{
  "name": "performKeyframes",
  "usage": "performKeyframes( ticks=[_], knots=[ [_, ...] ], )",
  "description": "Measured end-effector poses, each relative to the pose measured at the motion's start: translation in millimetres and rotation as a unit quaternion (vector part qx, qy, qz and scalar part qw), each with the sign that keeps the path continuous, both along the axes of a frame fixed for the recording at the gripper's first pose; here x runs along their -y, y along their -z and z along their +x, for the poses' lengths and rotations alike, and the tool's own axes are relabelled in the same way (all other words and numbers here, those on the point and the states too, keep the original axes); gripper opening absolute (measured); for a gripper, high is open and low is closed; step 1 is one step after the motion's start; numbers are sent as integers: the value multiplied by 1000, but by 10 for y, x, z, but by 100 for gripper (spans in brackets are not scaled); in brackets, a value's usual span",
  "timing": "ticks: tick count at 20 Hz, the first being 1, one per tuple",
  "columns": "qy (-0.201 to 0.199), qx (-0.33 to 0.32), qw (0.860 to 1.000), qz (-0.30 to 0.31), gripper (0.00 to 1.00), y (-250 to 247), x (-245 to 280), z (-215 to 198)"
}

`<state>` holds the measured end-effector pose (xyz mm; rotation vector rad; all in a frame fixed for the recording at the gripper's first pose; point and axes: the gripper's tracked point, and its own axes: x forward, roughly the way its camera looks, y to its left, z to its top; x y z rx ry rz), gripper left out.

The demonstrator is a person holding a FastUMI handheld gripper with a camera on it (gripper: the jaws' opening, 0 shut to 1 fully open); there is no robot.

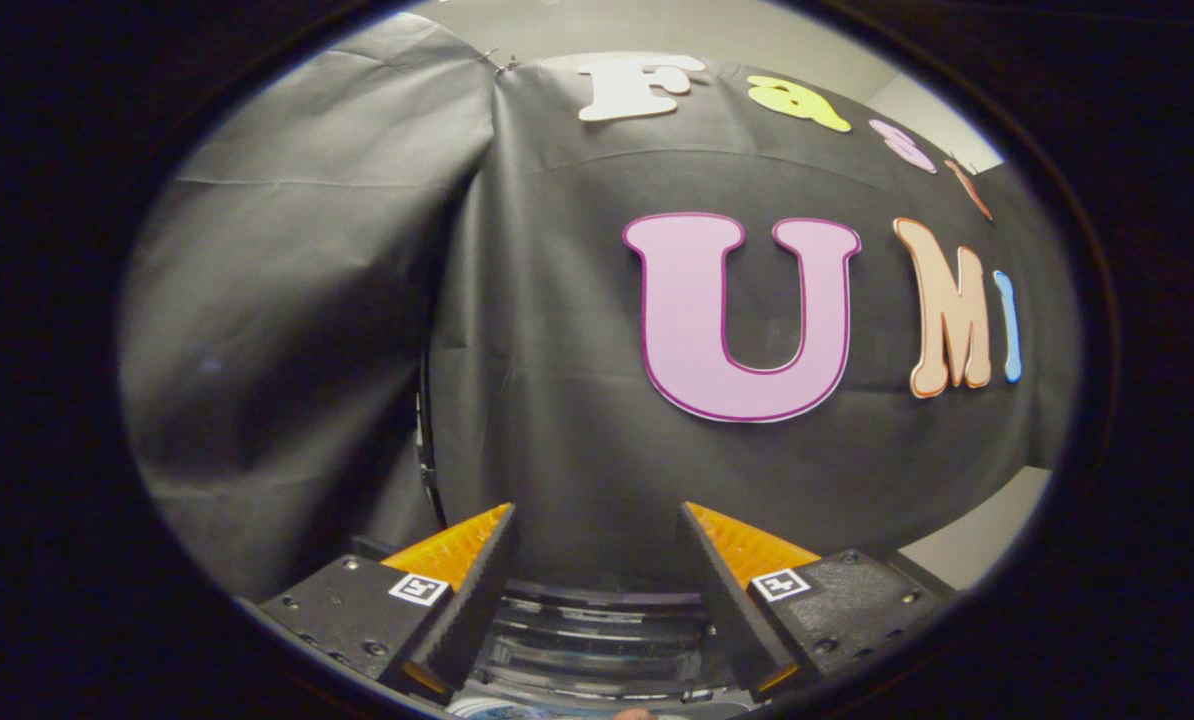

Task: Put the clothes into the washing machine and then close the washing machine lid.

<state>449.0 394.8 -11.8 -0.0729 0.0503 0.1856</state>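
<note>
My gripper (597,515) is open, its two fingers spread wide with nothing between them. It is raised and faces the booth's black cloth wall (557,350). Low down between the finger bases I see a dark, glossy, ribbed surface (597,630); it looks like part of the washing machine's top or lid, but I cannot tell for sure. No clothes are in sight.
The cloth wall hangs in two panels that meet at a fold (437,400) just left of the fingers. A strip of pale tabletop or floor (977,540) shows beyond the right finger.
</note>
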Motion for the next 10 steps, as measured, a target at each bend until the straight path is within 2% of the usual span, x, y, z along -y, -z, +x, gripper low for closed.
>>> performKeyframes(
  ticks=[4, 6, 8, 9, 10],
  knots=[
    [-7, -30, 999, -19, 95, 349, -100, 190],
    [-2, -35, 999, 0, 96, 371, -59, 231],
    [3, -57, 997, 44, 97, 428, -71, 169],
    [1, -39, 999, 32, 98, 422, -67, 215],
    [0, -53, 998, 22, 98, 482, -40, 191]
  ],
)
